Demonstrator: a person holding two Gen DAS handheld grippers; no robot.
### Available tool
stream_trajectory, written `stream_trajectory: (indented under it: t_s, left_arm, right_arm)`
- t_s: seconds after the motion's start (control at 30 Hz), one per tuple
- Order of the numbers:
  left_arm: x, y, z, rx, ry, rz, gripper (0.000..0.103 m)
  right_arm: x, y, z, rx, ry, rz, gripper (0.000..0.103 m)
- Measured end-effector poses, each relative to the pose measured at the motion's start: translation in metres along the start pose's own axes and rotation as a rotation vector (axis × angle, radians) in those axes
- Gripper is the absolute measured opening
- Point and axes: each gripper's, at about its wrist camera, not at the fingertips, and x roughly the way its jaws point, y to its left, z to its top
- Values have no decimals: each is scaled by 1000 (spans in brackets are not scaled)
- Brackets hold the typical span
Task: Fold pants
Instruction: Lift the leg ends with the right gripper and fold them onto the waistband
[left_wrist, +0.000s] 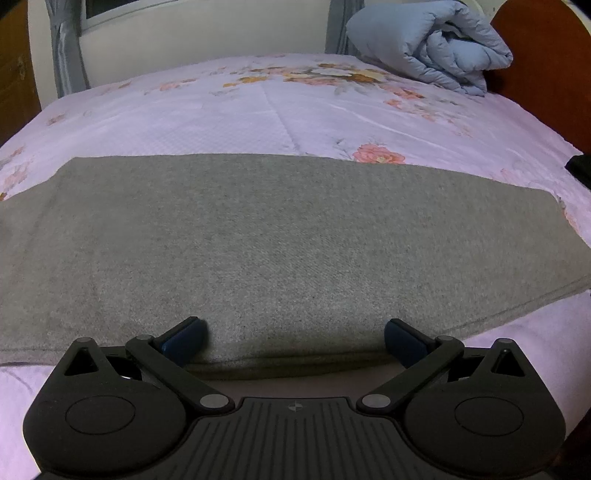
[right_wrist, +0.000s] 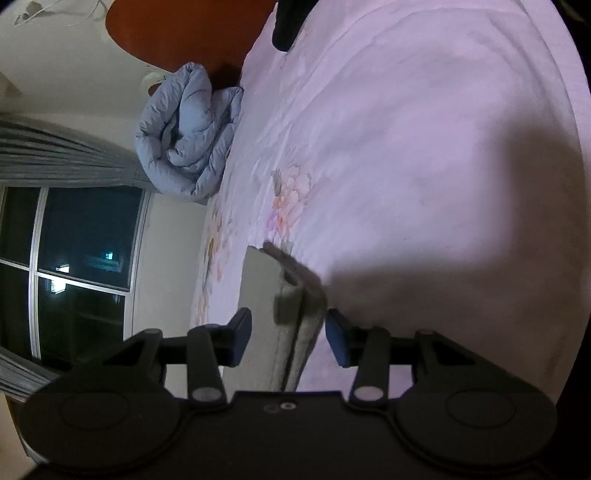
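The bed (left_wrist: 295, 110) carries the grey pants (left_wrist: 277, 240), spread flat near its front edge. The left hand-held gripper (left_wrist: 295, 339) stands apart at their hem. The right hand-held gripper (right_wrist: 288, 332) straddles their layered edge, fingers spread, not clamped.

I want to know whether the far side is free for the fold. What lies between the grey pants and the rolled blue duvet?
In the left wrist view, only bare floral bedsheet lies between the pants and duvet.
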Motion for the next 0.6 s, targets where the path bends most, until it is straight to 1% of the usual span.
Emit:
stream_trajectory:
  t_s: [0.03,0.13,0.17,0.2,0.27,0.33,0.4,0.43,0.47,0.53,0.6]
  left_arm:
    - [0,-1,0,0,-1,2,103]
    - [0,-1,0,1,-2,2,103]
    - [1,-2,0,3,0,2,103]
    - [1,-2,0,6,3,3,103]
    - [1,-3,1,14,5,3,103]
    - [3,-5,0,35,0,9,103]
    - [1,-2,1,30,-2,-10,103]
    - [-3,6,4,20,-1,-34,103]
    - [-9,14,5,6,-5,-37,103]
    - [-25,42,8,-27,-27,-21,103]
    - [-45,85,13,-69,-69,11,103]
  right_arm:
    - [5,2,0,-12,16,1,37]
    - [17,9,0,-49,23,-14,39]
    - [21,16,0,-109,25,-60,29]
    - [27,25,-1,-180,36,-109,9]
    - [28,42,-5,-286,30,-140,9]
    - [27,65,-10,-367,17,-122,8]
    - [26,86,-18,-423,12,-99,8]
    - [26,102,-26,-461,13,-83,8]
    - [27,114,-32,-498,18,-71,8]
    - [32,145,-55,-601,33,-36,8]
    - [41,173,-83,-701,56,0,8]
